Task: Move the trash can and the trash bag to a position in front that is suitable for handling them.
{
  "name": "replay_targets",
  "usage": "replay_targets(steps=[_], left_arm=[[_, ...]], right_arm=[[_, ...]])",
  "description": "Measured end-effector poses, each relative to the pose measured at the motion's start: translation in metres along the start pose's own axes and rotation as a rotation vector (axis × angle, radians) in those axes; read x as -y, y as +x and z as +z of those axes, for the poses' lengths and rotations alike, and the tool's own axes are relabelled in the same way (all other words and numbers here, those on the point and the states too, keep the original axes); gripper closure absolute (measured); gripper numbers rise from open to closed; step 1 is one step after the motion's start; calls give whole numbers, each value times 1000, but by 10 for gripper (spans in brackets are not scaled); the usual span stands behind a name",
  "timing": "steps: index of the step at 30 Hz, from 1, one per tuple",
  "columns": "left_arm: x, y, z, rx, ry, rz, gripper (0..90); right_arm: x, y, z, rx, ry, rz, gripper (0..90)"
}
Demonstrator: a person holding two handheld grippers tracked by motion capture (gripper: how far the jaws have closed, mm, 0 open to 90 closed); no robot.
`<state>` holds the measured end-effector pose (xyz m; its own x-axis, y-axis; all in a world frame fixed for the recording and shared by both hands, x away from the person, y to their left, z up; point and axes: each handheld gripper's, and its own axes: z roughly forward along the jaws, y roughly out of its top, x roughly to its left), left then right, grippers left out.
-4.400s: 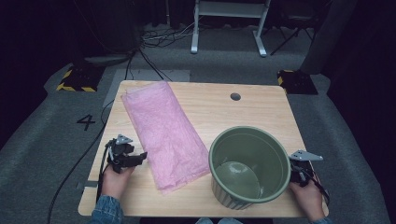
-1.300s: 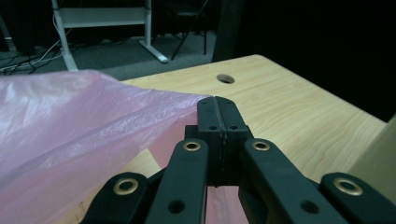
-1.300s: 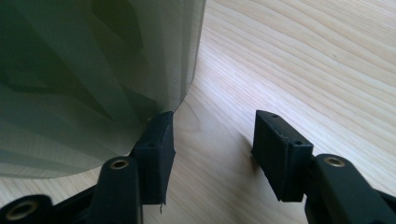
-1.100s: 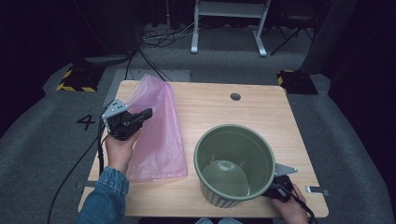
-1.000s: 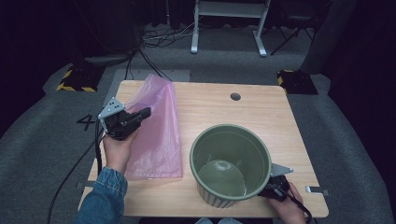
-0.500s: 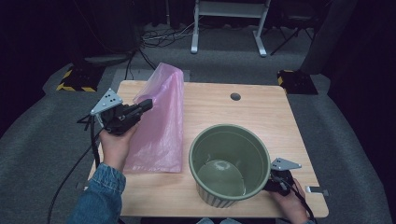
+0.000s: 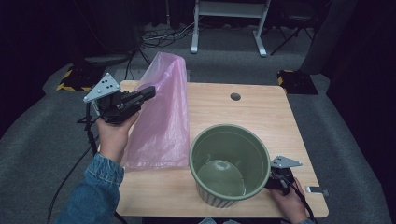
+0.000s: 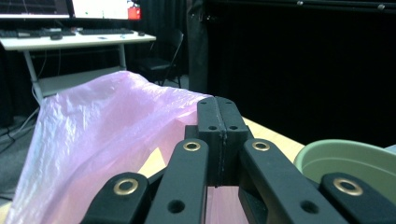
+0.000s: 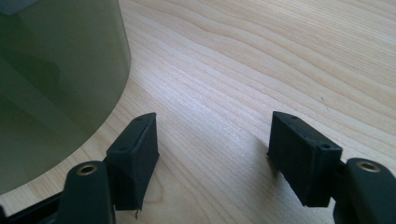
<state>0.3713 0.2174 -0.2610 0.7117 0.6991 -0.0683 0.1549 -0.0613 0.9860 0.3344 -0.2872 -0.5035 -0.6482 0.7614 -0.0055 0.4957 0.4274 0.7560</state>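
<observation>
While left tongs (image 7: 147,92) are pinching bag (image 7: 163,121) shut, bin (image 7: 229,163) is sitting to their right; right tongs (image 9: 212,156), open and empty, are resting beside it.

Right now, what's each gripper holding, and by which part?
The left gripper is shut on the pink plastic bag, pinching its side edge near the raised top and lifting it off the table. The right gripper is open beside the green bin, holding nothing.

Bright, evenly lit table (image 7: 261,112) against dim, dark surroundings; soft shadows, slight overall blur.
</observation>
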Motion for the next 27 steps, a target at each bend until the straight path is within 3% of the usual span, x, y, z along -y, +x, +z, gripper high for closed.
replay_targets(steps=[15, 27], left_arm=[[-29, 6, -8, 26, 12, 43, 899], [-54, -5, -10, 70, 1, 81, 899]], right_arm=[[0, 0, 0, 0, 0, 0, 331], [0, 0, 0, 0, 0, 2, 331]])
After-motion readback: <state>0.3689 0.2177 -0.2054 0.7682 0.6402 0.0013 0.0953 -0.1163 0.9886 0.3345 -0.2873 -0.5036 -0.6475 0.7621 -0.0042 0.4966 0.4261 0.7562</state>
